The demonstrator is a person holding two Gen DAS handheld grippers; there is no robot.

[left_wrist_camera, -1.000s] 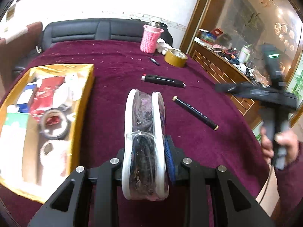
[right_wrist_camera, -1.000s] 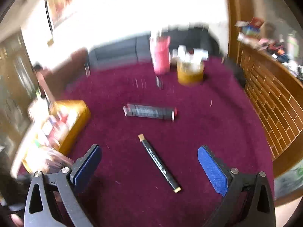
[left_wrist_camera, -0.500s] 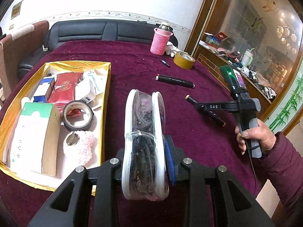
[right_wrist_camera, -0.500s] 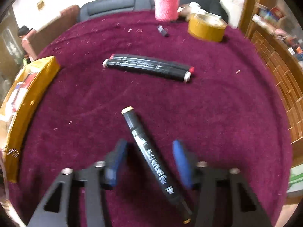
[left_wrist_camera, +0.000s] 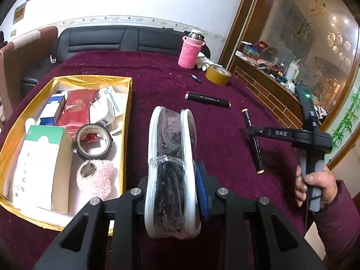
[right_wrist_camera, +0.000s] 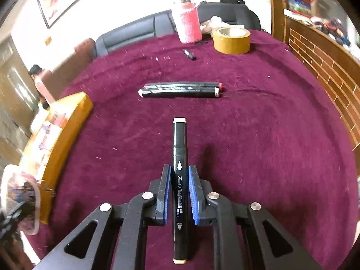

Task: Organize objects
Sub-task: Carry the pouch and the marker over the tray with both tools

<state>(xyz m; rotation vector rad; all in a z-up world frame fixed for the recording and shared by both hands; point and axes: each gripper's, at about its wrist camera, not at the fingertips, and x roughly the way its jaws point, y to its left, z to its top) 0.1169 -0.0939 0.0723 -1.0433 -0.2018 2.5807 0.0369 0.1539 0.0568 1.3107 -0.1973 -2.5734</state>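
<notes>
On the maroon tablecloth (right_wrist_camera: 258, 117), right of the gold box (left_wrist_camera: 127, 112), the right gripper (right_wrist_camera: 180, 193) now has its blue pads pressed against both sides of the black art marker (right_wrist_camera: 179, 157); half a second ago the jaws only straddled it at an angle, a second ago they were spread wide and well above it. Marker now lines up with the gripper axis, cream cap pointing away, rear end sticking out behind the pads. It looks like it lies on or just off the cloth; can't tell if it's lifted yet. Left gripper (left_wrist_camera: 173, 180) unchanged over the whole second: pinching the clear zip pouch (left_wrist_camera: 172, 157) of dark hair ties, held up edge-on just beside the box's right wall, not yet inside. Box already holds the black tape roll (left_wrist_camera: 94, 141), pink fluffy item (left_wrist_camera: 95, 177), green-white carton (left_wrist_camera: 42, 164) and red packet (left_wrist_camera: 78, 110). My read: right-hand grasp is done, so next is lift and carry to the box; pouch drop is pending too. Left on the cloth: pair of markers (right_wrist_camera: 180, 89) lying side by side, brown tape roll (right_wrist_camera: 231, 40), pink-sleeved bottle (right_wrist_camera: 188, 22), small dark cap-like piece (right_wrist_camera: 189, 54). Risk: long overhang at both ends, marker could pivot in the pads on lift.
</notes>
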